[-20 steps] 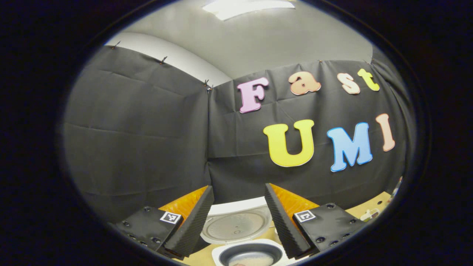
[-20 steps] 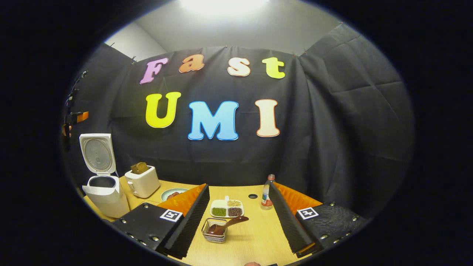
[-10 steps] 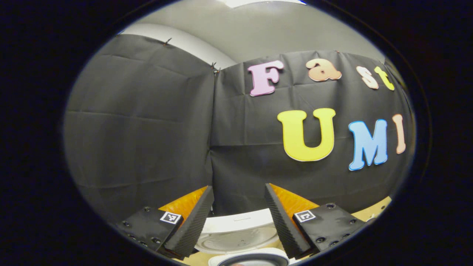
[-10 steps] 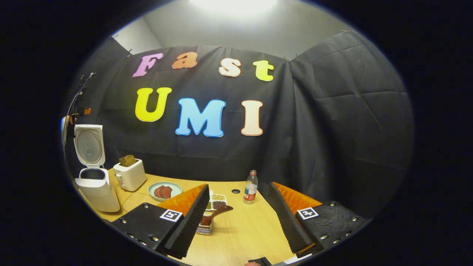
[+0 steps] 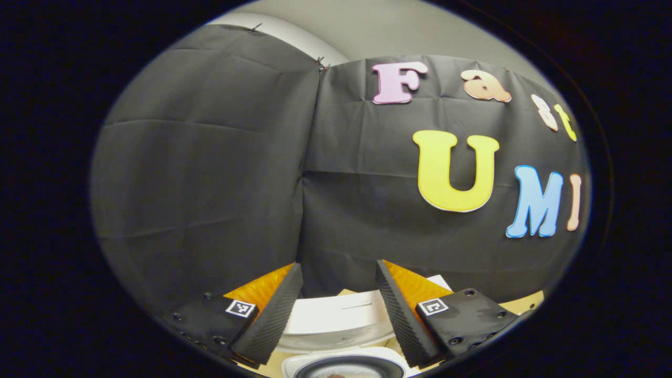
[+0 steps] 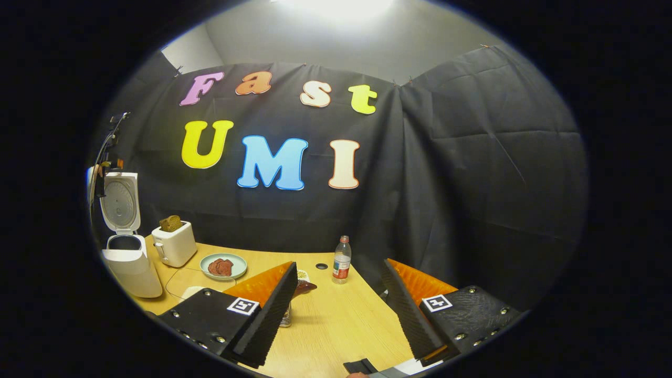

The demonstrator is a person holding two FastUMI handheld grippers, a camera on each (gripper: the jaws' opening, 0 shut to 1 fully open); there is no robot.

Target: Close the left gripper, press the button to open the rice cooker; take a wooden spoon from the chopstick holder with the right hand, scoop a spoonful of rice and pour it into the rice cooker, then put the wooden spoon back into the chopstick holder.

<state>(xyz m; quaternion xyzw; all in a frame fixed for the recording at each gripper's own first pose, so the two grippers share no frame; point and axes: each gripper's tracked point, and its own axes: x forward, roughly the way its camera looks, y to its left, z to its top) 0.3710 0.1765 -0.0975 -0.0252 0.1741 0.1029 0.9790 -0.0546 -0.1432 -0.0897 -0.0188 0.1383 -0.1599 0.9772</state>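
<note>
Now rice cooker lid up — both grippers agape.

Light source: a bright ceiling light blows out to pure white at the top of the right gripper view.
Brightness: the wooden table is warm and evenly lit; the left gripper view is pretty dim and grey.
Shadows: soft ones, short on the table.
Distortion: heavy fisheye bend toward the edges in both views.
Sharpness: centre is crisp, edges go a bit soft and darker.
</note>
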